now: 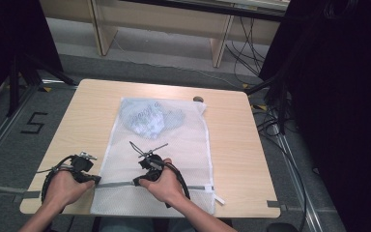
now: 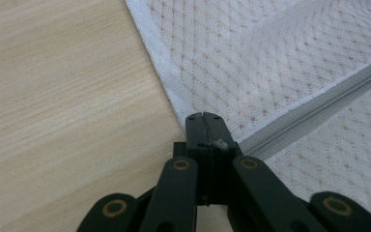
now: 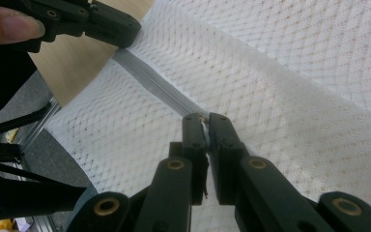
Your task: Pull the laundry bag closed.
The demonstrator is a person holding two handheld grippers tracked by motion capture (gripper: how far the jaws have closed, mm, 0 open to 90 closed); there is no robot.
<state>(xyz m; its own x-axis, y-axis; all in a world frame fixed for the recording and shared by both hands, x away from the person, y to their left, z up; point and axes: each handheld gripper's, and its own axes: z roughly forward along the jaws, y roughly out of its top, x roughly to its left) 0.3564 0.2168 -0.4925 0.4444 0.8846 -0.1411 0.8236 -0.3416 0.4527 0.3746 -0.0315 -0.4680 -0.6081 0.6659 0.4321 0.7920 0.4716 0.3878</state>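
A white mesh laundry bag (image 1: pixel 162 154) holding bundled clothing (image 1: pixel 147 120) is laid flat at the table's (image 1: pixel 232 140) centre. Its zipper (image 1: pixel 121 183) at 6 o'clock is pinched at its end by the left gripper (image 1: pixel 94 180) and at the slider by the right gripper (image 1: pixel 136 181), both clenched; the closing appears begun, with the run toward 3 o'clock judged left.

A mesh laundry bag (image 1: pixel 174 159) lies in the middle of the table (image 1: pixel 82 116). Clothes (image 1: pixel 147 118) sit inside its far part. A zipper (image 1: pixel 200 187) runs left to right across its near part. The left gripper (image 1: pixel 95 179) is at the zipper's left end, the right gripper (image 1: pixel 136 181) near its middle.
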